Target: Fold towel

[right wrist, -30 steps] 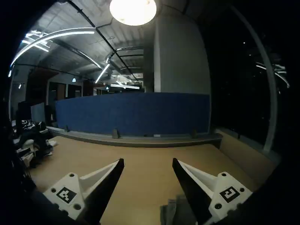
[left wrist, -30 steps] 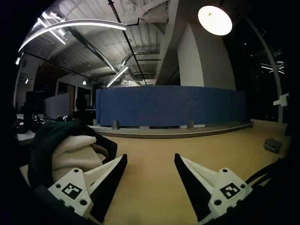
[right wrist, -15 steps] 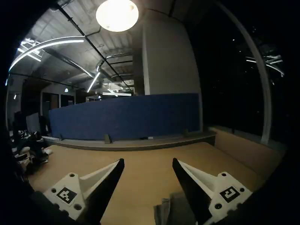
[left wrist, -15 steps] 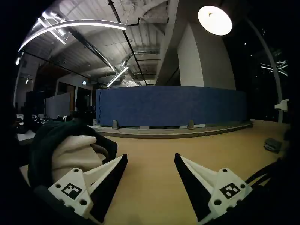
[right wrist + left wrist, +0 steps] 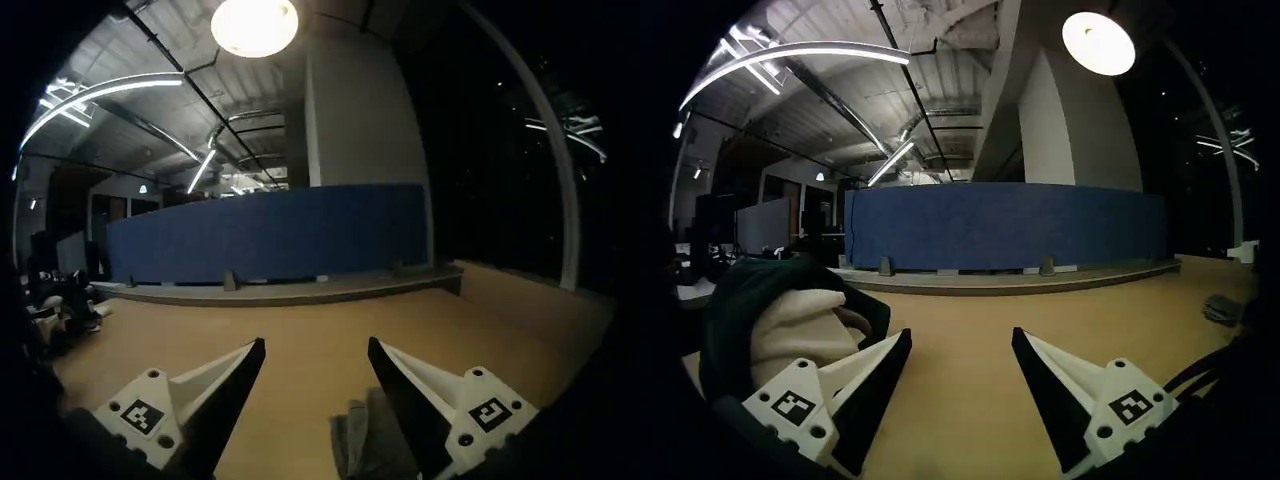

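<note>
A grey towel (image 5: 364,436) lies crumpled on the wooden table (image 5: 304,344), low in the right gripper view, just under and behind the right finger. My right gripper (image 5: 316,366) stands open above it, with nothing between its fingers. In the left gripper view the same grey towel (image 5: 1222,307) lies small at the far right of the table. My left gripper (image 5: 962,352) is open over bare wood.
A heap of dark green and cream cloth (image 5: 788,320) sits left of the left gripper. A blue partition (image 5: 1000,226) runs along the table's far edge (image 5: 1000,284). More clutter (image 5: 64,308) lies at the table's left end in the right gripper view.
The right gripper has swung and tilted, so the lamp and partition shifted in its view and the towel now shows more. The left gripper has held still.
</note>
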### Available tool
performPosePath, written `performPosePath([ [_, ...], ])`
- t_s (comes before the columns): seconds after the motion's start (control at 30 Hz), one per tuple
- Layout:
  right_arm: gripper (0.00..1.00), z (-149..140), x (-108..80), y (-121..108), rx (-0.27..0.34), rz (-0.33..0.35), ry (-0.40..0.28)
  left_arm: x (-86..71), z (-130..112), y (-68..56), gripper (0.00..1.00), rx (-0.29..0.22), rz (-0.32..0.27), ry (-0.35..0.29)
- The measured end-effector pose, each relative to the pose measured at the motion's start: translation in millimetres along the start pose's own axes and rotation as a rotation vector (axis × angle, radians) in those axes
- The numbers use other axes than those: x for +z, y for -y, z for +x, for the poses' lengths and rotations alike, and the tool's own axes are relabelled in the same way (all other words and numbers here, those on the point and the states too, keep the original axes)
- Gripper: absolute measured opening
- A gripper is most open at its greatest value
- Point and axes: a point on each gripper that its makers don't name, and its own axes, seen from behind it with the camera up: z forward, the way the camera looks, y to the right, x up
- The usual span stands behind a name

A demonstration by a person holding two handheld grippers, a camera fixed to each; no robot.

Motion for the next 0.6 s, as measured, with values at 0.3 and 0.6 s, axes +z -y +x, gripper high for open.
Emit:
performPosePath([
  [0.3, 1.00, -25, -1.2, 12, -0.002, 0.011, 0.001, 0.0, 0, 0.1, 0.93, 0.000, 0.000, 0.000],
  [0.6, 1.00, -30, -0.1, 13, 0.002, 0.010, -0.012, -0.1, 0, -0.1, 0.93, 0.000, 0.000, 0.000],
])
